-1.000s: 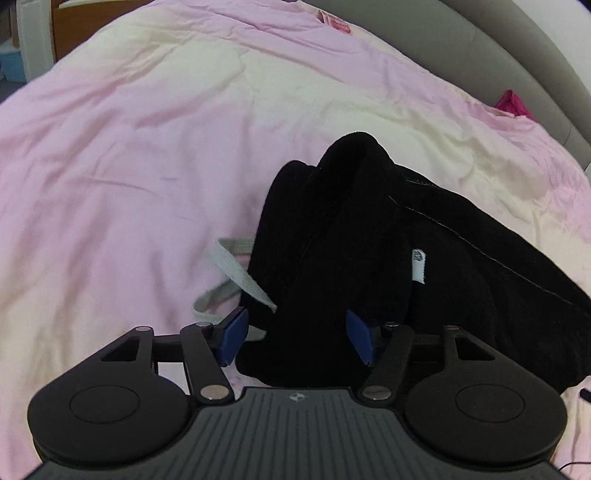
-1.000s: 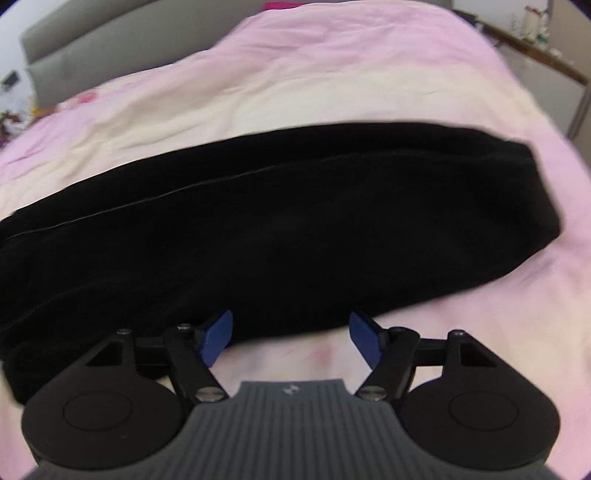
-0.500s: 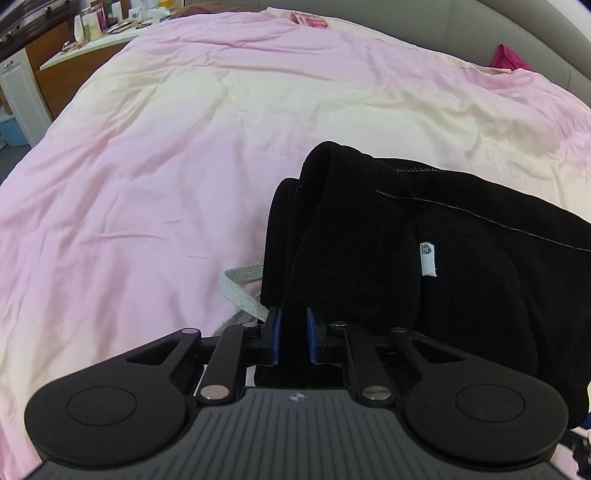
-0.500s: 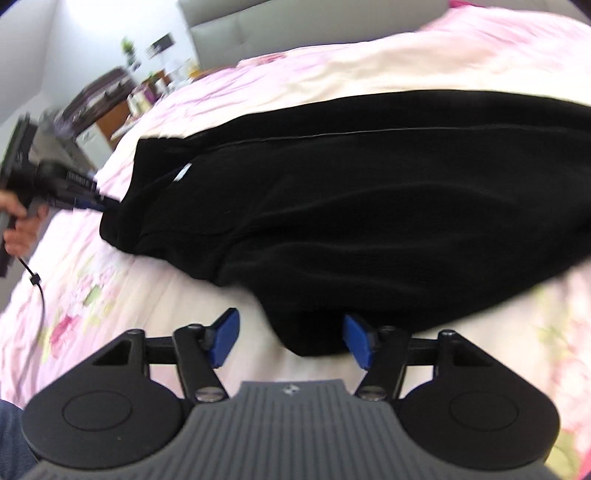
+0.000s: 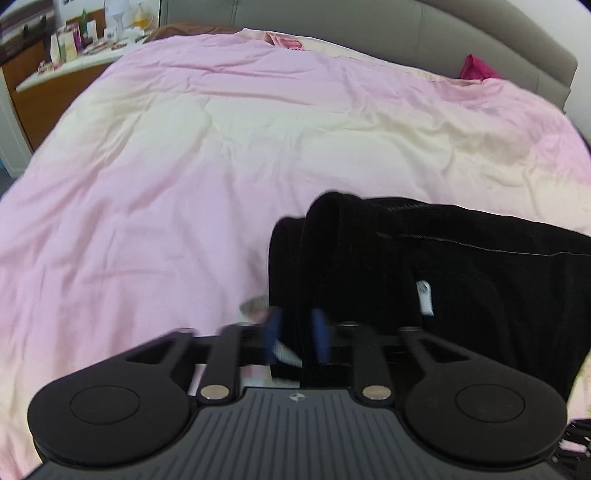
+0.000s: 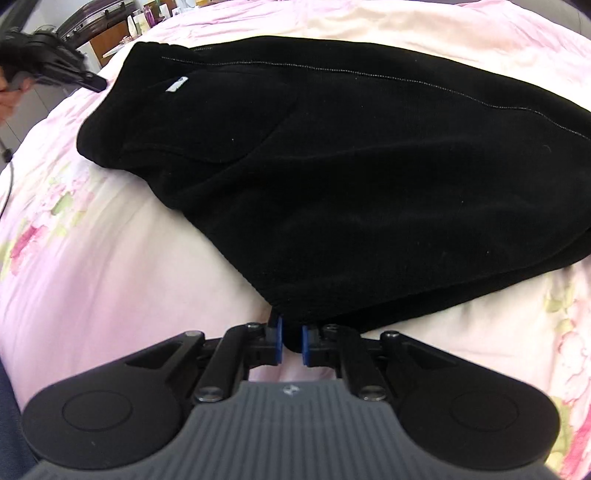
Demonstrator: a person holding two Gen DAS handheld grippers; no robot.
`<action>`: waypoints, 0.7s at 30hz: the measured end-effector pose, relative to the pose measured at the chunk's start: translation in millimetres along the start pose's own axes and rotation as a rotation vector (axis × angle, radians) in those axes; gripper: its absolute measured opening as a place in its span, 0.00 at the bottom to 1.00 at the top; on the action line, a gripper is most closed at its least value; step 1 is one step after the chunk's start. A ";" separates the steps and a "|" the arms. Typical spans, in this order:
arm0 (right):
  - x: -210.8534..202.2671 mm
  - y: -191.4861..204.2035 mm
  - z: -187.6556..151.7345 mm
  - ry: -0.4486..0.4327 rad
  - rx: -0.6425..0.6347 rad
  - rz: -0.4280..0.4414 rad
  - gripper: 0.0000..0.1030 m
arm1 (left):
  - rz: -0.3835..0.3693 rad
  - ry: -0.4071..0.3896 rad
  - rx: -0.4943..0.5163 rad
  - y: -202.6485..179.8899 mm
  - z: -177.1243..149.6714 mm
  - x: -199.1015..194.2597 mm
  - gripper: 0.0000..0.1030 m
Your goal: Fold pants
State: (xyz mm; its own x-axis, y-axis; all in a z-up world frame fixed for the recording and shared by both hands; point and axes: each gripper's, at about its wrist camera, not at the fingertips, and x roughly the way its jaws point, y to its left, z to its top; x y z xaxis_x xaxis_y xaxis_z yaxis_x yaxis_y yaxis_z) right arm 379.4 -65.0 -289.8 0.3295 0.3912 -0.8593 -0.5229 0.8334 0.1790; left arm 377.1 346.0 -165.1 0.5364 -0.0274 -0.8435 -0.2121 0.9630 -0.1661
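Note:
Black pants (image 6: pixel 332 166) lie folded lengthwise across a pink and cream duvet (image 5: pixel 221 147). A small white label (image 5: pixel 424 297) shows near the waistband. My left gripper (image 5: pixel 295 336) is shut on the pants' waistband edge (image 5: pixel 303 266), with a grey drawstring (image 5: pixel 255 306) beside it. My right gripper (image 6: pixel 290 341) is shut on the near edge of the pants at the crotch corner. In the right wrist view the left gripper (image 6: pixel 55 66) shows at the far left, at the waistband end.
A grey upholstered headboard (image 5: pixel 406 33) runs along the far side of the bed. A wooden side table (image 5: pixel 55 70) with bottles stands at the back left. A magenta cloth (image 5: pixel 476 68) lies by the headboard. The duvet's floral side (image 6: pixel 44 221) shows nearby.
My right gripper has closed on the near edge of the pants. My left gripper stays shut on the waistband and has lifted slightly.

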 end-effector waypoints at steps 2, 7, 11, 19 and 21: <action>-3.0 1.2 -1.5 -0.002 0.018 0.006 0.05 | -0.040 -0.008 -0.063 11.6 -17.4 -4.3 0.79; -8.7 5.0 -5.9 -0.005 0.013 0.005 0.05 | -0.194 0.012 -0.413 45.0 -63.1 22.4 0.83; -14.9 1.8 -5.5 -0.004 0.020 0.001 0.05 | -0.316 -0.040 -0.651 61.5 -80.1 48.1 0.87; -51.0 -12.0 20.1 -0.049 0.011 0.024 0.05 | -0.188 -0.087 -0.491 35.2 -13.0 7.1 0.29; -69.0 -9.7 28.3 -0.062 -0.029 0.039 0.05 | -0.144 -0.082 -0.375 23.4 10.5 -3.7 0.27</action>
State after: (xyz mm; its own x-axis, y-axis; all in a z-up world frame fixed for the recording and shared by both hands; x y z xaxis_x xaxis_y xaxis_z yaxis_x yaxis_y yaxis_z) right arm 384.0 -89.1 -218.7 0.3564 0.4475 -0.8202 -0.5583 0.8059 0.1971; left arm 378.7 371.5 -160.5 0.6428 -0.1186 -0.7568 -0.4051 0.7859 -0.4672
